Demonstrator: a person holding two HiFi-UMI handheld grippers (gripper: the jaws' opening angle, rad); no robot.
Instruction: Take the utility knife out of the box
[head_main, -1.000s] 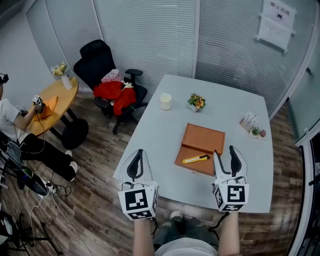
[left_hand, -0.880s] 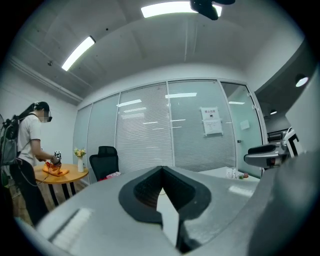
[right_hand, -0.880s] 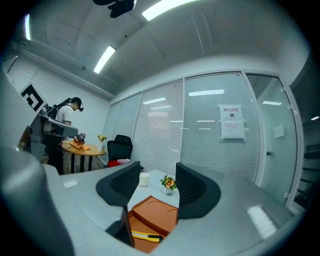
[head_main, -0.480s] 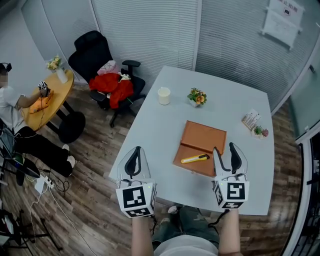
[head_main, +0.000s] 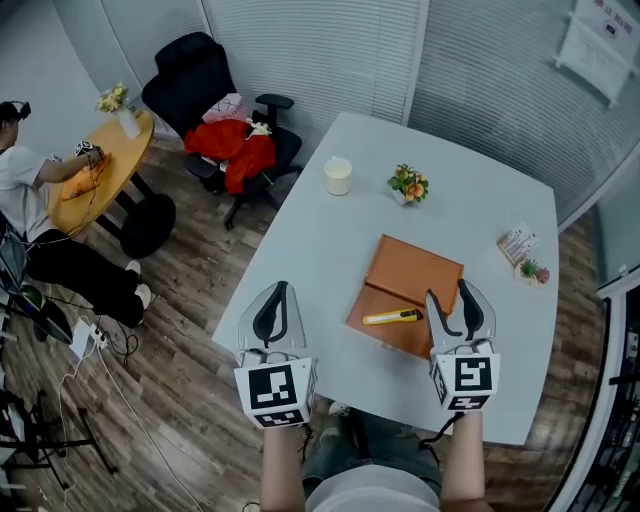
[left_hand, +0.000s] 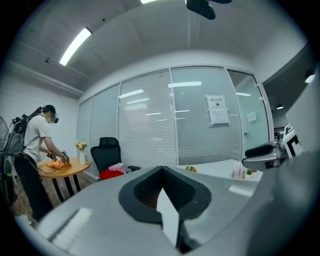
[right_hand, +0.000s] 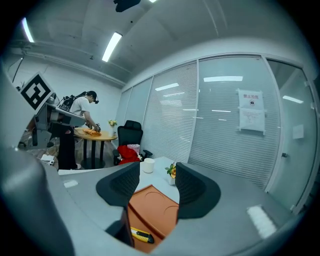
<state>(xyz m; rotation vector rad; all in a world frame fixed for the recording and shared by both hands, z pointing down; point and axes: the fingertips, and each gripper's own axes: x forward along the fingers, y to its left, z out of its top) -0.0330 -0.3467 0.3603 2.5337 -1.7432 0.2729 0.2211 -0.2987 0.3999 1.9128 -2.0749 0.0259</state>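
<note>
right gripper (right_hand: 157, 175) — jaws apart, empty | utility knife (right_hand: 141, 235) lying in box (right_hand: 155, 202)

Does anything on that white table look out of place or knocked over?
Nothing stands out. The flat orange box lies open with the yellow utility knife inside, and the white cup and small flower pot stand upright.

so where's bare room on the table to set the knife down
Widest bare patch: left of the orange box, between the cup and the near left corner of the table. Another lies between box and card stand. Crowded only around the flowers and right edge.
</note>
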